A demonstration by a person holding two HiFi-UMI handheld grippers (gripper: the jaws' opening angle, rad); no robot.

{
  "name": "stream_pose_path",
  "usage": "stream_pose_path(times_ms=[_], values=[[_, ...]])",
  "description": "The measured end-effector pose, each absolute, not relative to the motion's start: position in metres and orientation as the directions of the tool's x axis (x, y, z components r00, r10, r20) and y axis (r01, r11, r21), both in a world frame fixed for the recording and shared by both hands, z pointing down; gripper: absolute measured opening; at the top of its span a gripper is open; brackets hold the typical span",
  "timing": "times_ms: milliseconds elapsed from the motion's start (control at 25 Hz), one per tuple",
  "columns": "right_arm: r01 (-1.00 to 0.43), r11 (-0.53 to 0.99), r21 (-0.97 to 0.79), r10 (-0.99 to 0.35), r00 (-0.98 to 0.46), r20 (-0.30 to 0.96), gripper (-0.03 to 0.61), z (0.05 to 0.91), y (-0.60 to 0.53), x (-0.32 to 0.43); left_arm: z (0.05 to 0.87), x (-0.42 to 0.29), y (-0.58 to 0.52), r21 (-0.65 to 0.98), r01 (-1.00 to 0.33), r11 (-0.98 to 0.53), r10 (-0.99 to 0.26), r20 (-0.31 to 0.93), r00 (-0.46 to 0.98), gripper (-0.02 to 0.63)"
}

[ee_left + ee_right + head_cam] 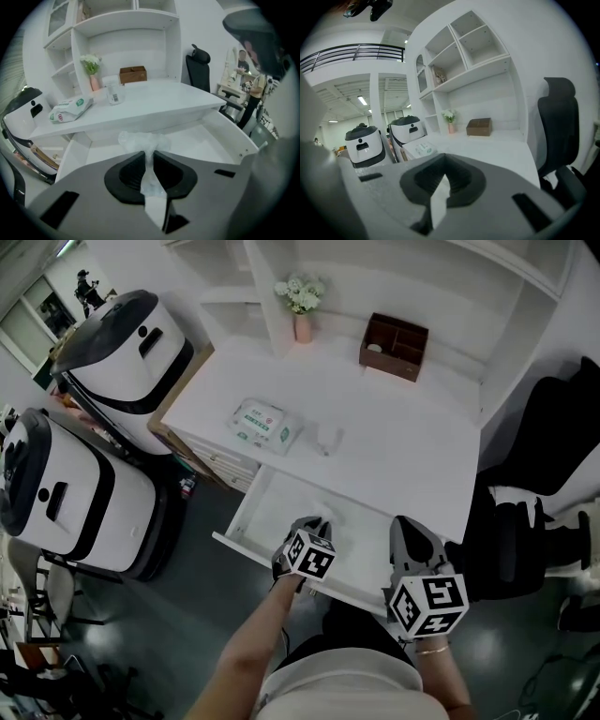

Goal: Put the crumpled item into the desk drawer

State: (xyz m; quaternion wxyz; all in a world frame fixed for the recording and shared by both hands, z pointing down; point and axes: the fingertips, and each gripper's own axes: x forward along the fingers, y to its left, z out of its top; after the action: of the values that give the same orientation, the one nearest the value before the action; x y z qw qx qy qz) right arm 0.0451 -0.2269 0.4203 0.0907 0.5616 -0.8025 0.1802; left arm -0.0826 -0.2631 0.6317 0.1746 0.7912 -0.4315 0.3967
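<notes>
White crumpled item [138, 139] sits pinched in left claw [149, 153], over open drawer [211, 140].

Wipes pack [265, 424]: lies flat on the white table [412, 456], toward its left side.
Clear container [328, 440]: small, near the wipes pack on its right, not touching it.
Brown box [394, 346]: open-topped and divided, at the table's back.
Flower vase [302, 307]: pink with white blooms, left of the brown box.
Rounded machines [127, 352]: two, white and black, on the floor left of the table.
Office chair [553, 437]: black, right of the table.
</notes>
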Motion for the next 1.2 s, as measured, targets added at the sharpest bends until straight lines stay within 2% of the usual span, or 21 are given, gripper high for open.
stream_pose_path(times_ms=[800,1200], values=[[-0.938,0.273,-0.215,-0.863,-0.338,0.377,0.002,0.436,-0.236,0.060,0.697,-0.065,-0.260,-0.086,-0.714,-0.695,-0.329,0.921,0.210,0.046],[-0.940,0.264,-0.217,-0.858,-0.332,0.393,0.002,0.442,-0.237,0.064,0.721,-0.063,-0.253,-0.038,-0.688,-0.725,-0.222,0.958,0.181,0.052]])
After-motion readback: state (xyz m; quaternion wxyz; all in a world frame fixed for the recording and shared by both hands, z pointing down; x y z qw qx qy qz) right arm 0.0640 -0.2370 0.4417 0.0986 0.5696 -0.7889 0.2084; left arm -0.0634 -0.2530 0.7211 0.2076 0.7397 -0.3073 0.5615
